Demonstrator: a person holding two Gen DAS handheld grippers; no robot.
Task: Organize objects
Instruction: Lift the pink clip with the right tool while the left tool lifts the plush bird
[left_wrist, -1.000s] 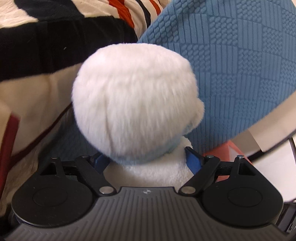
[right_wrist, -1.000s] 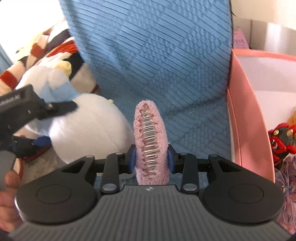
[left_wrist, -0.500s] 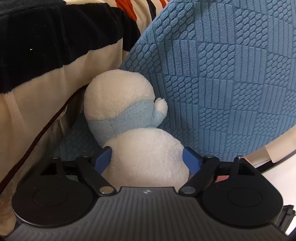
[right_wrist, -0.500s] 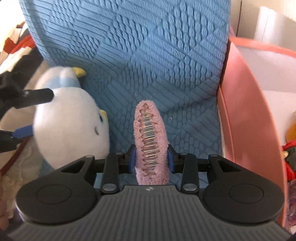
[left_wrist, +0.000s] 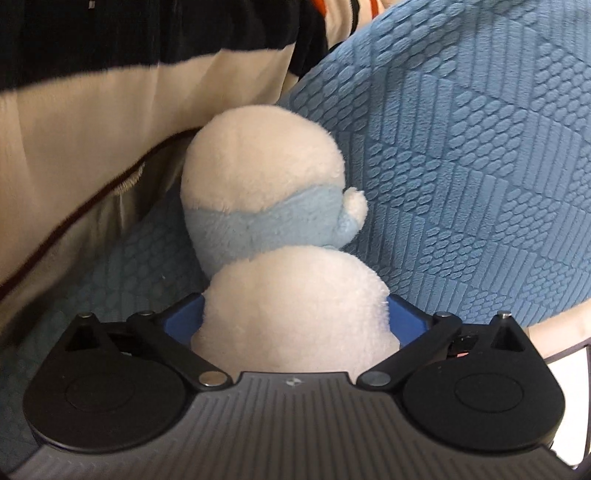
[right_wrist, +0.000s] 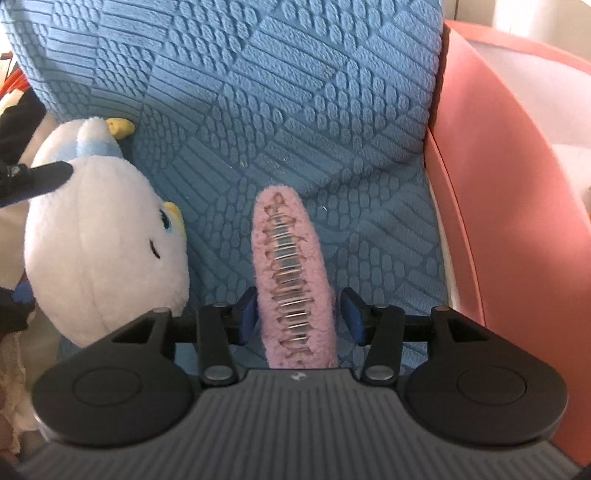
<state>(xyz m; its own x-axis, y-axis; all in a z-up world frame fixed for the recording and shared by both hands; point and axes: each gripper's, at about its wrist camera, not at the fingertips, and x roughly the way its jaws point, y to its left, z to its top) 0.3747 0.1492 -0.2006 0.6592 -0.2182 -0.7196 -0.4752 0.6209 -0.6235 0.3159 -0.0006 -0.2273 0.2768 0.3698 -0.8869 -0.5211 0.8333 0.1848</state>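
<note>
A white and pale-blue plush toy (left_wrist: 273, 206) sits on the blue cushion seat, between the striped blanket and the blue back cushion. My left gripper (left_wrist: 295, 317) has its blue pads against the toy's white lower body. The toy also shows at the left of the right wrist view (right_wrist: 99, 254), with a yellow horn and beak. A fuzzy pink pouch with a metal zipper (right_wrist: 291, 280) lies on the blue cushion between the blue pads of my right gripper (right_wrist: 297, 314); the pads stand a little apart from it.
A textured blue cushion (right_wrist: 258, 92) forms seat and backrest. A striped black, cream and orange blanket (left_wrist: 110, 92) lies left. A pink bin wall (right_wrist: 498, 184) rises at the right.
My right gripper moved down toward the seat and its pads spread off the pink pouch. My left gripper lowered the plush onto the seat and its pads widened slightly.
</note>
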